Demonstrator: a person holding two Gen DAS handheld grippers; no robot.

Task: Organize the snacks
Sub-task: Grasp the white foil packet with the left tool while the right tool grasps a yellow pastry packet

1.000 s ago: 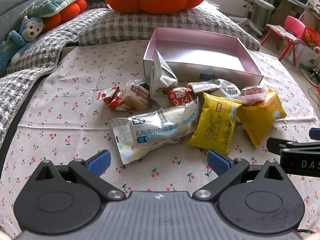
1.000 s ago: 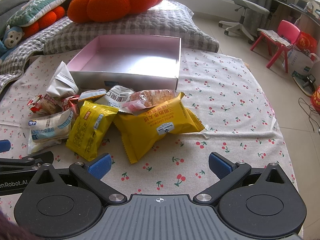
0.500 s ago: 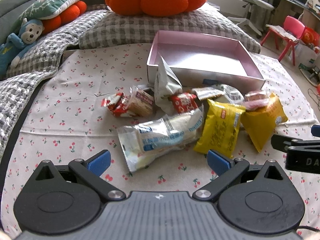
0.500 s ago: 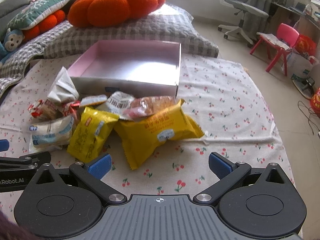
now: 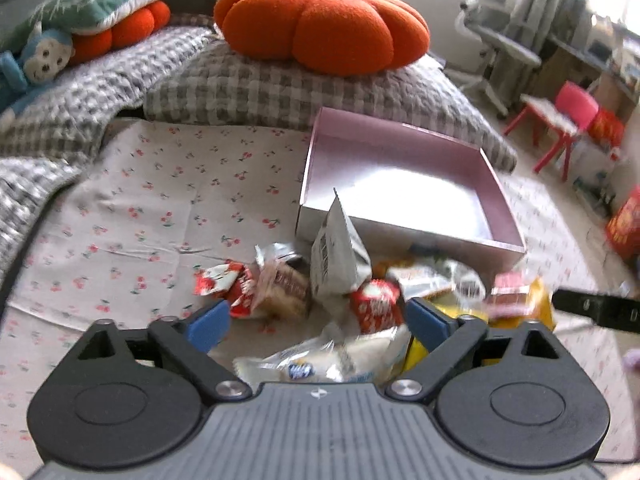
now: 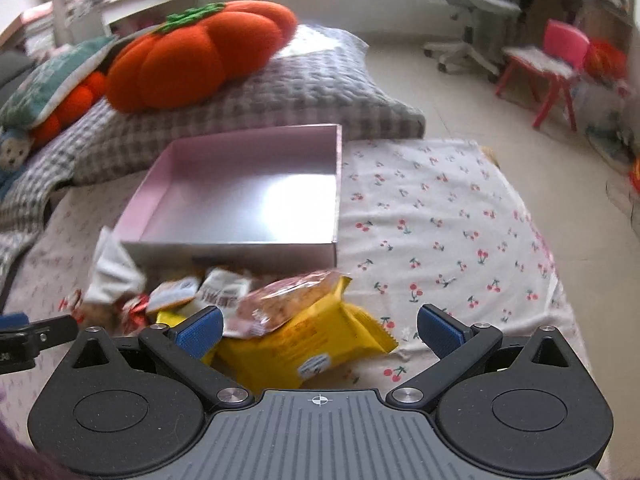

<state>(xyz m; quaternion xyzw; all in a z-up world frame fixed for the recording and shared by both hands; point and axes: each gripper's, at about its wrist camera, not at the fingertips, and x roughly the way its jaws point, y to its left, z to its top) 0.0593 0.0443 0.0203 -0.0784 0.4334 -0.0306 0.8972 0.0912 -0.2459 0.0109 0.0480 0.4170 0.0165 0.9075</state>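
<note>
left gripper [image 5: 318, 322] advanced over snack pile [image 5: 360, 292], right gripper [image 6: 318, 330] likewise

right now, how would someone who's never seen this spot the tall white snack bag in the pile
Find the shallow pink box on the cherry-print cloth. Against its near left corner stands the white snack bag, upright and pointed, taller than the packets lying flat around it.

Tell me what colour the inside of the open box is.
Pale pink walls inside the open box, with a shiny silvery floor; the right wrist view shows it best.
</note>
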